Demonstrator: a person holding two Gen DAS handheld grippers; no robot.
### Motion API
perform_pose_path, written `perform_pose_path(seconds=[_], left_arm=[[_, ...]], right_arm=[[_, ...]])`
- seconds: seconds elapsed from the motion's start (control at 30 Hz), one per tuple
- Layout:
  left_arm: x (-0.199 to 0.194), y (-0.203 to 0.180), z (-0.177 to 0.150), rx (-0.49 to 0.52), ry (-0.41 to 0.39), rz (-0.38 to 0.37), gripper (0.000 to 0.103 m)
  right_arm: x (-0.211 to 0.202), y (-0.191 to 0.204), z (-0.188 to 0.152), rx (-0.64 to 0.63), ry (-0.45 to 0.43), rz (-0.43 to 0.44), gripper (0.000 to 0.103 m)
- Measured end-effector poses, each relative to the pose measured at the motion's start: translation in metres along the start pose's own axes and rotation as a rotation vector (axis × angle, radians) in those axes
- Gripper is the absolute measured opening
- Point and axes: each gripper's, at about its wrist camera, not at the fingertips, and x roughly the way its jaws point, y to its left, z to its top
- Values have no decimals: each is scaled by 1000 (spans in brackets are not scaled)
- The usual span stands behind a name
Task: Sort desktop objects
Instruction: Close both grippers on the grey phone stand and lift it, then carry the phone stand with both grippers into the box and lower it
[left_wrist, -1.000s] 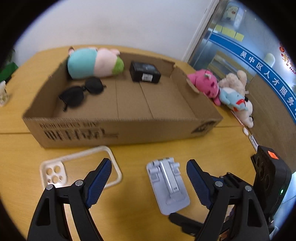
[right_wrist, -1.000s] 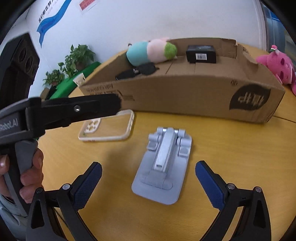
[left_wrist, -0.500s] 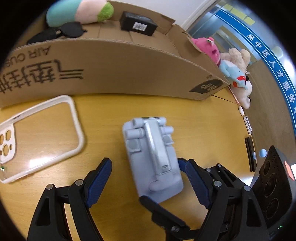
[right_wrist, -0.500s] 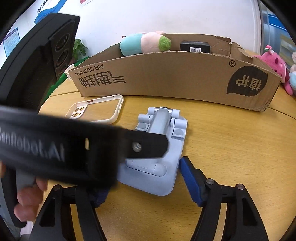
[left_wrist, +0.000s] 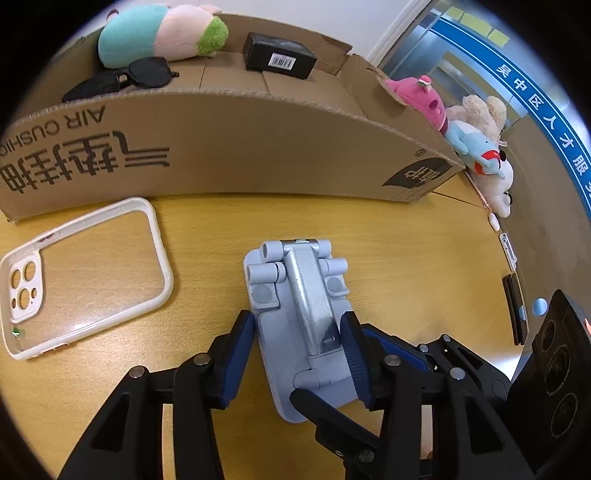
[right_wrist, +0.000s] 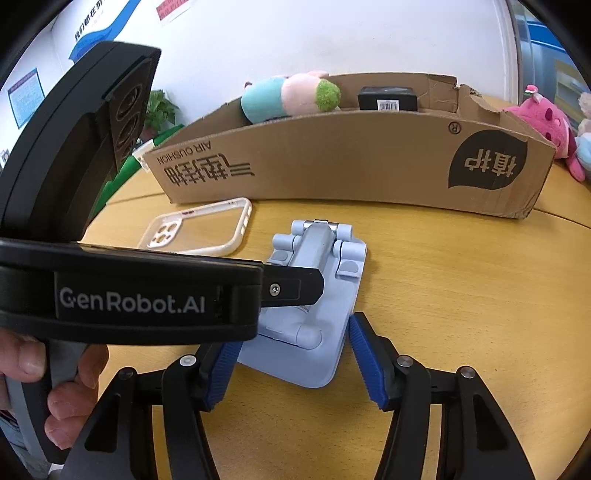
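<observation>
Left wrist view shows the pale blue phone stand (left_wrist: 303, 321) lying folded flat on the yellow wooden table (left_wrist: 406, 251), near the cardboard box (left_wrist: 258, 147), with the clear phone case (left_wrist: 85, 273) well to its left. The step in hand looks like a two-gripper pickup of the stand so it can go into the box with the sunglasses (left_wrist: 122, 77), the plush toy (left_wrist: 159, 33) and the black box (left_wrist: 280, 55). To do it well, I would say both grippers should finish their squeeze on the flat side edges of the base, low and square, before any lift, since the plate is thin and could slip or tip out of a skewed pinch. The left gripper (left_wrist: 299, 350) straddles the stand's middle; its jaws are closing, the right pad seems to meet the plate's edge while the left pad stands just beside the other edge, so contact on that side I cannot confirm. From the right wrist view, the right gripper (right_wrist: 291, 358) brackets the stand's near end; its jaws are closing too, about half apart, with the right pad just clear of the corner and the left pad partly hidden behind the other gripper's body.
</observation>
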Motion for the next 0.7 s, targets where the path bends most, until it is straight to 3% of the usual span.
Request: perform_pose_path(seconds=[0.27,0.47,0.6,0.63,0.7], left_arm=[[-37,-20,16,48,-101,11,47],[-75,-33,40,97,-202,22,47],[-85,-37,61,117,-236,46,46],[-86,-36,65,114,-235,35,45],[-84,-34,76,100,-232,9,43]], right_arm=[[-32,7,20,-14,-86,6,57],[-61,16,61,-57,-171,19,56],[-72,20,92,-98,-225,20,49],[-73,22,98,-112,-232,25,41],[-68,30,111,-153,-236,3,41]])
